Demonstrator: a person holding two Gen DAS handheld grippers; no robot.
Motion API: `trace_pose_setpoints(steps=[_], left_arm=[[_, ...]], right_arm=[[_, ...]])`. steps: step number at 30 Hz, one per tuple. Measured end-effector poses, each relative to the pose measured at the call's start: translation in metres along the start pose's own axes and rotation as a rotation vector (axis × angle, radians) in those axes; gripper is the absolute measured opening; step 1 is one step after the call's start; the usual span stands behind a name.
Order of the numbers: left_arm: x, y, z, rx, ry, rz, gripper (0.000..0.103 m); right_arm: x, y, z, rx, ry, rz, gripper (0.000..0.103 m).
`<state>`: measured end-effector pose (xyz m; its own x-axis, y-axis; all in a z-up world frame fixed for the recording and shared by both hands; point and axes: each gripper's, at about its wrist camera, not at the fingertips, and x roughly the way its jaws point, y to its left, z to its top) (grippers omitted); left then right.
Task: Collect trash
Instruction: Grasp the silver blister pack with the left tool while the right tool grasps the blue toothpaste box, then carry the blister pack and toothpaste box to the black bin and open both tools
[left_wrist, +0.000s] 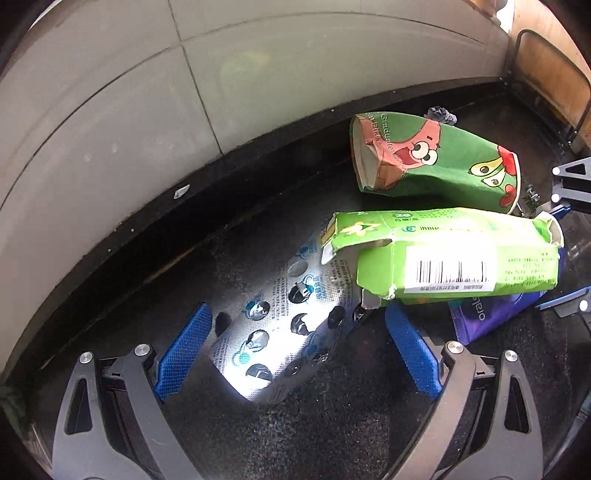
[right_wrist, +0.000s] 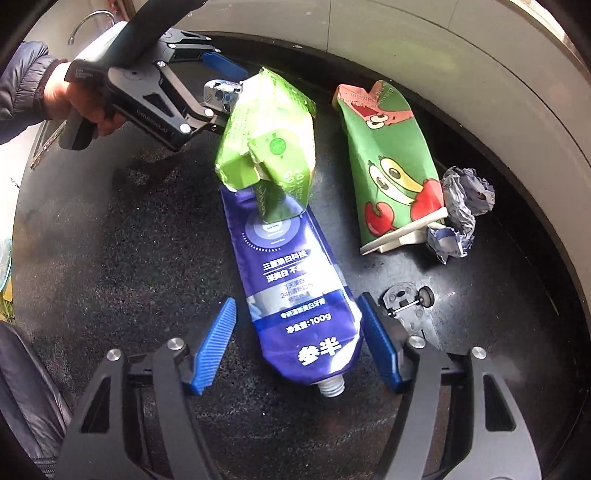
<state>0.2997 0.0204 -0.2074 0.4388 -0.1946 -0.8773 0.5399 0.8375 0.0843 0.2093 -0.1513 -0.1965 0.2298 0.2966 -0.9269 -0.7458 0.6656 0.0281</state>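
On the dark speckled surface (right_wrist: 122, 236) a small heap of trash is lying. In the right wrist view the right gripper (right_wrist: 297, 343) is pointing steeply down with its blue pads (right_wrist: 216, 347) straddling the blue toothpaste tube (right_wrist: 295, 295); the right pad is sitting just beside or against the tube's edge, the left one is standing clear of it, so the jaws are apart and not clamped. The tube's threaded neck, with no cap, is pointing toward six o'clock. A crushed green carton (right_wrist: 269, 147) is lying across the tube's far end at twelve o'clock. At two o'clock a flattened green cartoon cup (right_wrist: 388, 166) is lying, with a crumpled grey-blue wrapper (right_wrist: 461, 199) touching its rim, and a small black wheeled part (right_wrist: 410, 306) is resting at three o'clock, just beside the right pad. At ten o'clock a hand (right_wrist: 74, 99) in a dark sleeve is holding the left gripper (right_wrist: 221, 86). In the left wrist view its jaws are standing wide apart on either side of a silver blister pack (left_wrist: 280, 328), with neither pad touching it; the carton is overlapping the pack's end at two o'clock.
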Motion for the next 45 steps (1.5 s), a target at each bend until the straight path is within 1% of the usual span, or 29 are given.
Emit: trace_pose_setpoints(steps=[1,3,4,5,7,8,10,11,14,15,18,20,23,28,30,32,35,40,45], left_arm=[[0.0,-0.001,0.0,0.007,-0.006,-0.007,0.091],[-0.003,-0.003,-0.003,0.012,-0.016,-0.03,0.082],[-0.005,-0.004,-0.005,0.006,-0.016,-0.048,0.072],[-0.008,-0.006,-0.006,0.006,-0.019,-0.052,0.061],[-0.013,-0.014,-0.008,0.022,-0.008,-0.05,0.053],[-0.015,-0.017,-0.01,0.017,0.0,-0.046,0.049],[-0.02,-0.025,-0.015,0.004,0.015,-0.027,0.041],[-0.021,-0.031,-0.018,-0.004,0.022,-0.017,0.04],[-0.032,-0.043,-0.027,-0.047,0.048,0.021,0.04],[-0.04,-0.046,-0.029,-0.065,0.045,0.039,0.04],[-0.075,-0.052,-0.028,-0.141,0.006,0.093,0.04],[-0.096,-0.05,-0.027,-0.205,-0.017,0.115,0.04],[-0.113,-0.054,-0.028,-0.262,-0.026,0.165,0.04],[-0.138,-0.066,-0.042,-0.341,-0.039,0.185,0.04],[-0.149,-0.071,-0.056,-0.367,-0.042,0.189,0.04],[-0.16,-0.079,-0.065,-0.391,-0.045,0.196,0.04],[-0.172,-0.094,-0.082,-0.434,-0.046,0.198,0.04],[-0.181,-0.115,-0.102,-0.462,-0.035,0.216,0.04],[-0.196,-0.126,-0.114,-0.471,-0.041,0.235,0.04]], right_arm=[[0.0,0.001,0.0,-0.005,-0.002,0.002,0.063],[0.003,0.001,0.003,-0.013,0.002,0.01,0.058],[0.002,0.002,0.003,-0.016,0.008,0.013,0.057],[0.001,0.003,0.001,-0.017,0.011,0.021,0.056],[-0.001,0.006,-0.001,-0.014,0.018,0.027,0.054],[-0.005,0.01,-0.011,-0.008,0.02,0.029,0.054],[-0.008,0.012,-0.019,0.013,0.031,0.037,0.053],[-0.012,0.011,-0.024,0.026,0.032,0.038,0.052],[-0.024,0.013,-0.037,0.069,0.027,0.039,0.052],[-0.03,0.013,-0.041,0.084,0.022,0.04,0.052],[-0.046,0.016,-0.053,0.135,-0.001,0.043,0.052],[-0.055,0.017,-0.06,0.162,-0.019,0.025,0.052],[-0.066,0.014,-0.068,0.201,-0.048,0.005,0.052],[-0.092,0.01,-0.08,0.264,-0.104,-0.032,0.052],[-0.103,0.007,-0.084,0.292,-0.123,-0.041,0.052],[-0.112,0.013,-0.081,0.3,-0.136,-0.062,0.052],[-0.127,0.018,-0.088,0.314,-0.161,-0.073,0.052],[-0.133,0.029,-0.092,0.315,-0.174,-0.077,0.052],[-0.137,0.04,-0.089,0.301,-0.189,-0.074,0.052]])
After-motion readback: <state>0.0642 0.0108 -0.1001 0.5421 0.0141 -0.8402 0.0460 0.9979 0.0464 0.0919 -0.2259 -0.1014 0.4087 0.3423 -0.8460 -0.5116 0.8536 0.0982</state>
